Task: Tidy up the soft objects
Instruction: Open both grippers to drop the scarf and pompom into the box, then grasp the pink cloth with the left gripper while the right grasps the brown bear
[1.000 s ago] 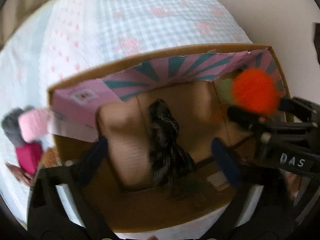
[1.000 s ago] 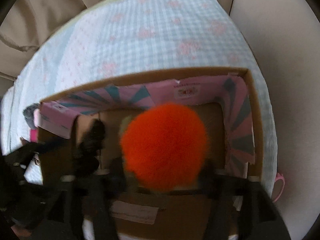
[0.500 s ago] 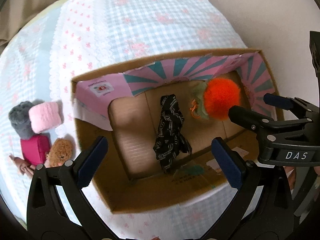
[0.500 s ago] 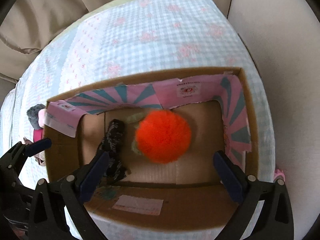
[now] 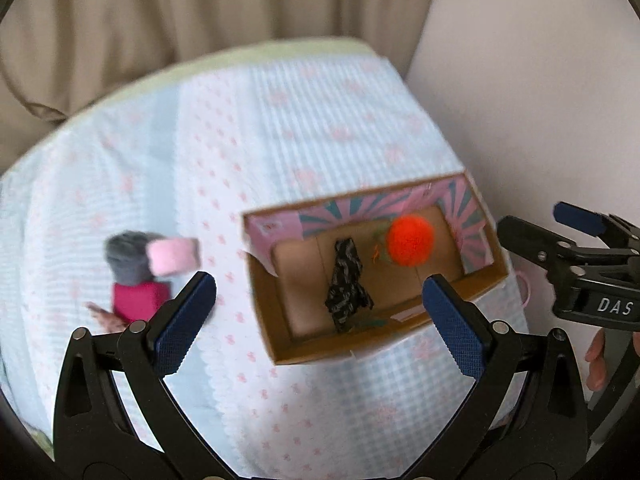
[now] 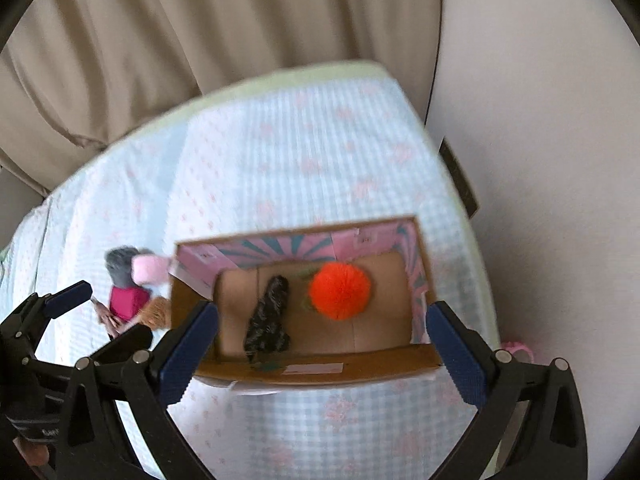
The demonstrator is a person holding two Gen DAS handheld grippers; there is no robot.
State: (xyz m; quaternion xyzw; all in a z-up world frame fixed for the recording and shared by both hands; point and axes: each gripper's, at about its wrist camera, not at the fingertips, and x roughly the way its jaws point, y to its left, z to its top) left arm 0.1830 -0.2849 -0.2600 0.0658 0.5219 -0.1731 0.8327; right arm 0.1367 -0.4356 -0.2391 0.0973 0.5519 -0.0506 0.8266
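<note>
An open cardboard box (image 5: 276,332) (image 6: 320,374) with pink and teal flaps sits on the bed. Inside lie an orange pompom (image 5: 409,240) (image 6: 341,290) and a black patterned scrunchie (image 5: 346,285) (image 6: 269,316). Left of the box lie a grey fuzzy item (image 5: 126,258) (image 6: 118,266), a pink fluffy item (image 5: 174,255) (image 6: 150,268), a magenta soft item (image 5: 138,300) (image 6: 128,302) and a brown plush (image 6: 156,312). My left gripper (image 5: 316,326) is open and empty, high above the bed. My right gripper (image 6: 322,354) is open and empty above the box's near edge.
The bed has a light blue checked cover (image 5: 300,120) with pink flowers. Beige curtains (image 6: 200,20) hang behind and a white wall (image 6: 540,140) stands on the right. A pink ring-shaped item (image 6: 518,350) lies right of the box.
My right gripper opened and let the orange pompom drop into the box. Both grippers pulled up and back, so the box looks smaller and the bed and curtains show.
</note>
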